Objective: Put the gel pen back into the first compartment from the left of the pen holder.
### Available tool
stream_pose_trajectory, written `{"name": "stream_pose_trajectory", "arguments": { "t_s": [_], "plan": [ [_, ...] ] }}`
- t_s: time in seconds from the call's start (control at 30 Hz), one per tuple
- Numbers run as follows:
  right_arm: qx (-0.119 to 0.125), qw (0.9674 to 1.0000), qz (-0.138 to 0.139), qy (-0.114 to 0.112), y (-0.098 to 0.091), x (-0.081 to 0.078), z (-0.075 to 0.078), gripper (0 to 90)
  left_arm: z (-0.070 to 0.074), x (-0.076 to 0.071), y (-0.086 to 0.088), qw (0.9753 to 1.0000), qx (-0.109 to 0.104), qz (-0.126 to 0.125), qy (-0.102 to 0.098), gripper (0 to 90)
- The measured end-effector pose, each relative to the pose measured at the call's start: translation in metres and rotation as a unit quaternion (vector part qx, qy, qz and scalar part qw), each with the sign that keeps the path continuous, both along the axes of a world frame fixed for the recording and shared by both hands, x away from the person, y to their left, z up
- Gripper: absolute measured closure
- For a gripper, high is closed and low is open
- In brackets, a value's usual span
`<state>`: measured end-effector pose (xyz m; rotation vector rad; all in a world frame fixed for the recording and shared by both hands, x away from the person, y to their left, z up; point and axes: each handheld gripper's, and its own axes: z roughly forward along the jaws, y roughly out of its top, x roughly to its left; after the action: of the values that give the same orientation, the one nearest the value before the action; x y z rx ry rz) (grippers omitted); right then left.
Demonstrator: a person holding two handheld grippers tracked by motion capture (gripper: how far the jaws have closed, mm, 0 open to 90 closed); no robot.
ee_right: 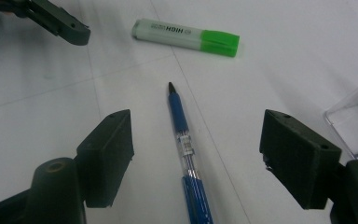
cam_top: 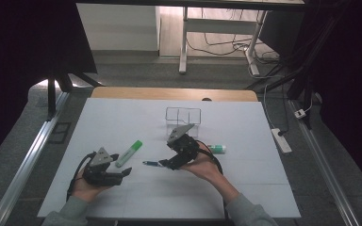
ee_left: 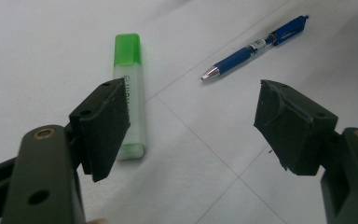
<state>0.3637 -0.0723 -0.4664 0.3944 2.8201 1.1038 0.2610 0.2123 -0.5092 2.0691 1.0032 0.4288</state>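
Observation:
A blue pen [cam_top: 151, 163] lies on the white sheet, tip toward the left. My right gripper [cam_top: 166, 164] hovers open over its rear end; in the right gripper view the pen [ee_right: 184, 135] runs up between the two spread jaws of that gripper [ee_right: 196, 119], untouched. A green highlighter [cam_top: 128, 153] lies left of the pen. My left gripper [cam_top: 125, 173] is open just in front of it; in the left gripper view the highlighter [ee_left: 130, 98] sits beside the left jaw and the pen [ee_left: 256, 44] lies farther off, with nothing between the jaws of this gripper [ee_left: 191, 93].
A clear plastic box [cam_top: 183, 117] stands behind the right gripper, its corner also at the right edge [ee_right: 354, 116]. A small white item with a green cap [cam_top: 217, 149] lies to the right of the hand. The white sheet [cam_top: 122, 117] covers the table.

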Motion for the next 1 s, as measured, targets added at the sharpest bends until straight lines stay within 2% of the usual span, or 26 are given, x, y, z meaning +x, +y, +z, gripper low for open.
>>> {"name": "stream_pose_trajectory", "arguments": {
  "t_s": [0.17,0.47,0.8,1.0],
  "plan": [
    [-0.004,0.9999,0.005,0.007,0.009,0.004,-0.005,26.0,0.0,0.001,0.0,1.0,0.001,-0.002,0.0,25.7],
    [-0.027,0.9995,0.019,0.001,0.026,0.009,-0.013,28.0,-0.001,0.001,-0.001,1.0,0.004,-0.004,0.0,25.6],
    [-0.048,0.9984,0.027,0.011,0.042,0.014,-0.028,29.1,-0.002,0.001,-0.001,1.0,0.008,-0.005,0.0,25.4],
    [-0.057,0.9977,0.035,0.012,0.049,0.015,-0.03,30.5,-0.002,0.002,0.0,1.0,0.007,-0.003,0.001,25.3]
  ]
}}
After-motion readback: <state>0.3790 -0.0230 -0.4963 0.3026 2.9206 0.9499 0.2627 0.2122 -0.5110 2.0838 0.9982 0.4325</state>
